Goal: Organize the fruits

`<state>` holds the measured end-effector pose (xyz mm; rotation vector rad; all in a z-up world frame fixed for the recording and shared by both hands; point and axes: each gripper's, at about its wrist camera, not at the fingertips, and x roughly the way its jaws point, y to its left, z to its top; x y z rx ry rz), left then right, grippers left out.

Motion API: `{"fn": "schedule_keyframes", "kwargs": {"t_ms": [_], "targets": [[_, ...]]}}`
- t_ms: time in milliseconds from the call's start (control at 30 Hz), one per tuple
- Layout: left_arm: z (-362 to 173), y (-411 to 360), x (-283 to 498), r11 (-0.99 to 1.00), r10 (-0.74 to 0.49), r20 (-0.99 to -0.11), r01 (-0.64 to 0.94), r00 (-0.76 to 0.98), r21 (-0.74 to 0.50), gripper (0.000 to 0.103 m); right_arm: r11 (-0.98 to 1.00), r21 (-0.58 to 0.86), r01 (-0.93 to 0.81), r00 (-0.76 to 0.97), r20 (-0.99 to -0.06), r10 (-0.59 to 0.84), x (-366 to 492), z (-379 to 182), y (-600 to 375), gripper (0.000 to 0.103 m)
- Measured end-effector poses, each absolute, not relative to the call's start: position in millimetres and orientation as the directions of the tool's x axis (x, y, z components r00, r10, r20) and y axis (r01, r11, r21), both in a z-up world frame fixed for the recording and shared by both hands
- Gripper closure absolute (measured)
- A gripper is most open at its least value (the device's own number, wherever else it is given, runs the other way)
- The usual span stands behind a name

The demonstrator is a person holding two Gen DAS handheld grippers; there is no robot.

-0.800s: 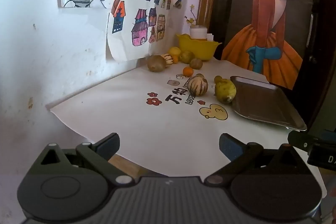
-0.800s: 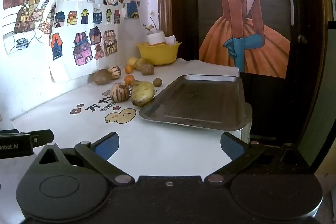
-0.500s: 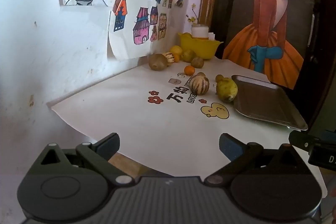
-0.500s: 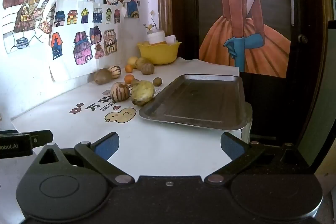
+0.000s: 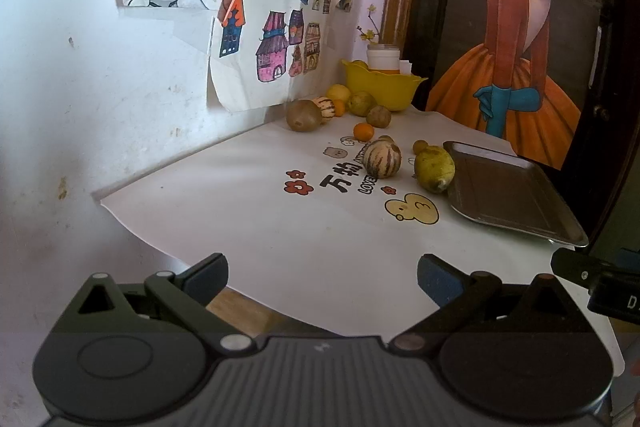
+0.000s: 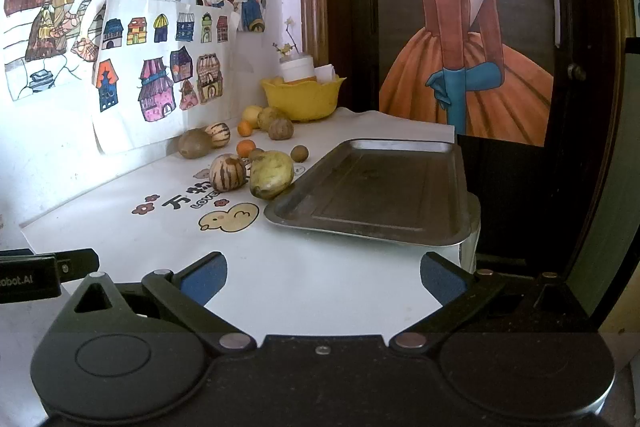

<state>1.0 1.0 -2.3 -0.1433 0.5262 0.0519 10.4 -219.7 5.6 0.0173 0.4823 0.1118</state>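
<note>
Several fruits lie on a white printed cloth [image 5: 256, 227] toward the far corner. Nearest are a striped melon [image 5: 382, 159] [image 6: 228, 172] and a yellow-green pear-shaped fruit [image 5: 434, 169] [image 6: 271, 174] beside a metal tray [image 5: 508, 191] [image 6: 384, 191] with nothing in it. Behind them sit a small orange [image 5: 363, 131] [image 6: 245, 148], brown round fruits [image 5: 304, 115] [image 6: 194, 143] and a yellow bowl [image 5: 382, 85] [image 6: 302, 97]. My left gripper [image 5: 322, 273] hangs open over the cloth's near edge, nothing between its fingers. My right gripper [image 6: 323, 277] is open too, short of the tray.
Wall drawings [image 5: 276, 39] hang at the left, right behind the fruits. A dark door with a poster of a girl in an orange dress [image 6: 464, 67] stands behind the tray. A white cup [image 6: 297, 69] rests in the bowl. The tray overhangs the table's right edge.
The left wrist view has shifted slightly, with the fruits a little higher and further right in the frame. The right wrist view is nearly unchanged. Both grippers stay open.
</note>
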Motion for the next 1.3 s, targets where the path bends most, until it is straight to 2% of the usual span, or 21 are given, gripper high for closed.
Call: {"fn": "schedule_keyframes", "kwargs": {"t_ms": [1300], "targets": [[-3.6, -5.0, -3.4, 0.99, 0.012, -0.504, -0.082, 0.864, -0.117, 0.0, 0.994, 0.046, -0.103, 0.875, -0.471, 0.112, 11.0, 5.0, -219.1, 0.0]]}}
